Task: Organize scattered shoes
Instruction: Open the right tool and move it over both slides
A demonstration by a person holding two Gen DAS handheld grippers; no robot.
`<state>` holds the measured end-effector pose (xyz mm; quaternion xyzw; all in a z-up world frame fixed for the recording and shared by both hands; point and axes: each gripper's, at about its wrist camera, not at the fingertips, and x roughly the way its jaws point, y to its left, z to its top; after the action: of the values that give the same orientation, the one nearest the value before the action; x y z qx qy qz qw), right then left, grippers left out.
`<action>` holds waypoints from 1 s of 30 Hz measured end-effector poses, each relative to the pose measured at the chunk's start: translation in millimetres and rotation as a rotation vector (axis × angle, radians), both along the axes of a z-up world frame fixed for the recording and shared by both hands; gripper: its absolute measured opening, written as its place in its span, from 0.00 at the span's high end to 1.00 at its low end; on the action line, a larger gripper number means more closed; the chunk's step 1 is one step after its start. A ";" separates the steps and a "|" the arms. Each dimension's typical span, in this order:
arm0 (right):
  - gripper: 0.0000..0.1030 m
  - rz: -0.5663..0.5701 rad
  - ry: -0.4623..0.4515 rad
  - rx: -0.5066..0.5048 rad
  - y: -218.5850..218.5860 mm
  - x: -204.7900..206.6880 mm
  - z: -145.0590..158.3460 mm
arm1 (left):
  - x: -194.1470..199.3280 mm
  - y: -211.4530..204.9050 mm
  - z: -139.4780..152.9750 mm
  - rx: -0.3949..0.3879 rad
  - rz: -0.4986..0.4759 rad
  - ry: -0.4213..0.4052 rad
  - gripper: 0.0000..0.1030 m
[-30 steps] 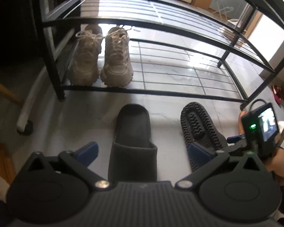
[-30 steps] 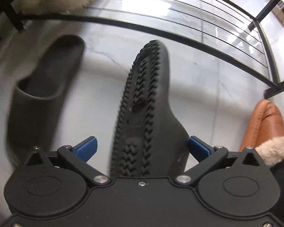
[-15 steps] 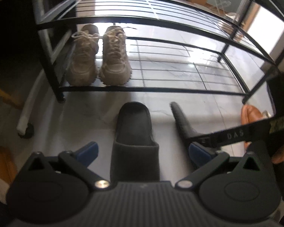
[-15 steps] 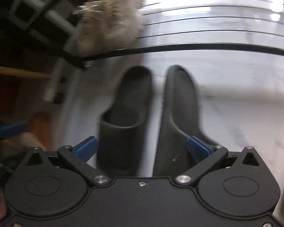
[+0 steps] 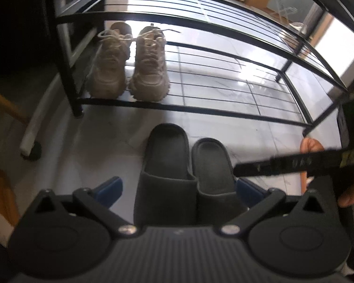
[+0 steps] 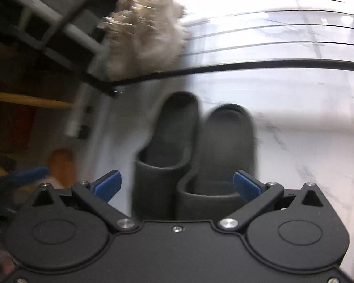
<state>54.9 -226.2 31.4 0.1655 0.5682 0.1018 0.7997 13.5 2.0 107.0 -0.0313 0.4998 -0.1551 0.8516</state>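
Two black slippers stand upright side by side on the pale floor before a black wire shoe rack [image 5: 200, 109]: the left slipper [image 5: 165, 165] and the right slipper [image 5: 211, 167]. My left gripper [image 5: 178, 189] hovers open behind their heels. The right wrist view is blurred. It shows the same left slipper [image 6: 170, 146] and right slipper [image 6: 226, 146], with my right gripper [image 6: 177, 186] open and both heels lying between its blue fingers. A pair of beige sneakers [image 5: 129, 70] sits at the left end of the lower shelf. In the left wrist view, the right gripper's black body [image 5: 295, 165] crosses at the right, held by a hand.
An orange slipper [image 5: 310, 145] lies on the floor right of the black pair. Another orange slipper [image 6: 59, 165] shows at the left, near a blue finger [image 6: 28, 174] of my left gripper. A white chair leg with a caster [image 5: 30, 141] stands left of the rack. Most of the lower shelf right of the sneakers is bare.
The right slipper went from sole-up, through lying on its side, to upright, and shifted left against the left slipper. The right gripper swung left with it. The left gripper barely moved.
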 end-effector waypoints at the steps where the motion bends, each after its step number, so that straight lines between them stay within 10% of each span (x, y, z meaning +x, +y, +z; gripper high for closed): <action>1: 0.00 0.007 0.004 -0.047 3.5 -2.6 -7.2 | 1.1 2.4 -0.1 -0.002 0.013 0.004 0.01; 13: 0.00 0.025 0.136 -0.250 49.7 -6.5 -82.7 | 9.8 19.0 -1.8 -0.033 0.077 0.034 0.01; 30: 0.00 -0.038 0.123 -0.263 47.7 15.3 -81.5 | 11.8 39.0 0.9 -0.092 0.144 0.057 0.01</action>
<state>70.2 -178.5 -50.1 0.0759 0.6212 0.0008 0.7800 25.4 41.0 107.9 -0.1105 0.5125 -0.1152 0.8437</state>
